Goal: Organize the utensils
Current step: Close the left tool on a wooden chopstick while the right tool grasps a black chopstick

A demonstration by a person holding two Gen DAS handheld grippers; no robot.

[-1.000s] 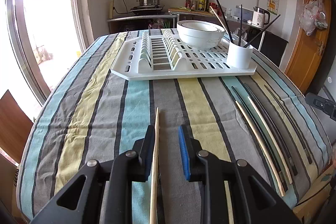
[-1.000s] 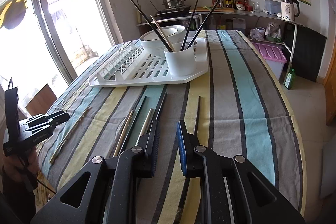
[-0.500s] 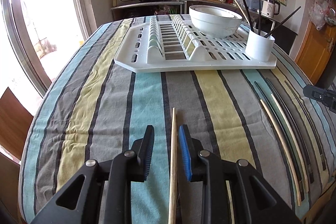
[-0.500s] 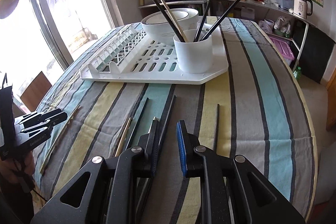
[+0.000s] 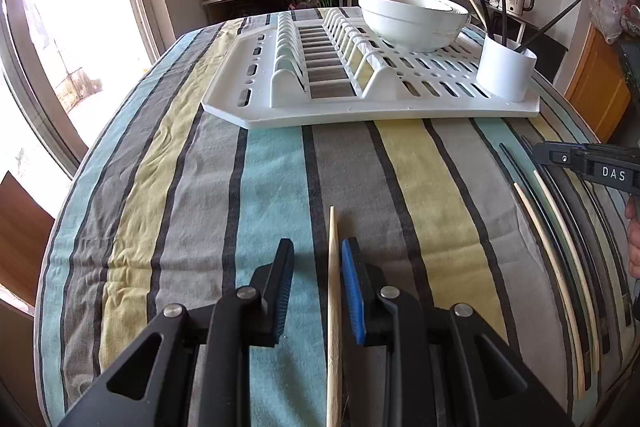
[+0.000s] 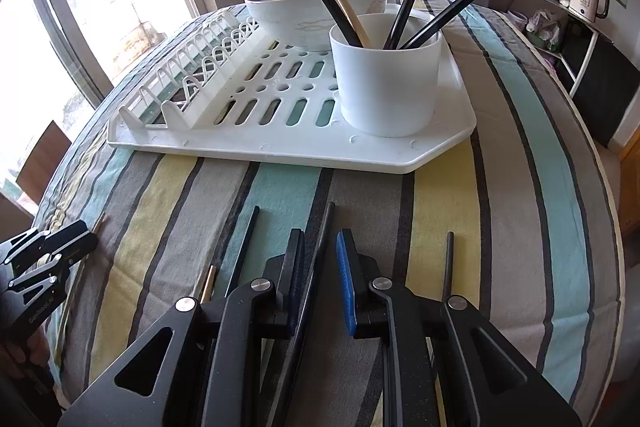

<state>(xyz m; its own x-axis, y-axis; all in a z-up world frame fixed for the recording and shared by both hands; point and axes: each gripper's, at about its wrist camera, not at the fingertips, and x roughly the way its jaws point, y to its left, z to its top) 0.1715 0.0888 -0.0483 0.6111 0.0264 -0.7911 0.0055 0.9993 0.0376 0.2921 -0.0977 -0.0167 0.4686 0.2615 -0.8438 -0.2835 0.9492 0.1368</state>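
Note:
A pale wooden chopstick (image 5: 333,291) lies on the striped tablecloth between the fingers of my left gripper (image 5: 316,267), which is open around it, the stick close to the blue pad. My right gripper (image 6: 320,267) is open over a black chopstick (image 6: 316,267) that lies between its fingers. A white utensil cup (image 6: 386,83) with several chopsticks stands on the white drying rack (image 6: 400,155); the cup also shows in the left wrist view (image 5: 505,69). More loose chopsticks lie on the cloth: black ones (image 6: 243,247) (image 6: 449,263) and pale ones (image 5: 560,267).
A white bowl (image 5: 412,17) sits on the rack (image 5: 360,115) behind the cup. The table edge curves down close on the right and left. A window is at the left, a counter with pot and kettle behind.
Both grippers have moved forward toward the rack. The wooden chopstick now sits nearer the left gripper's blue pad; the black chopstick has come between the right gripper's fingers.

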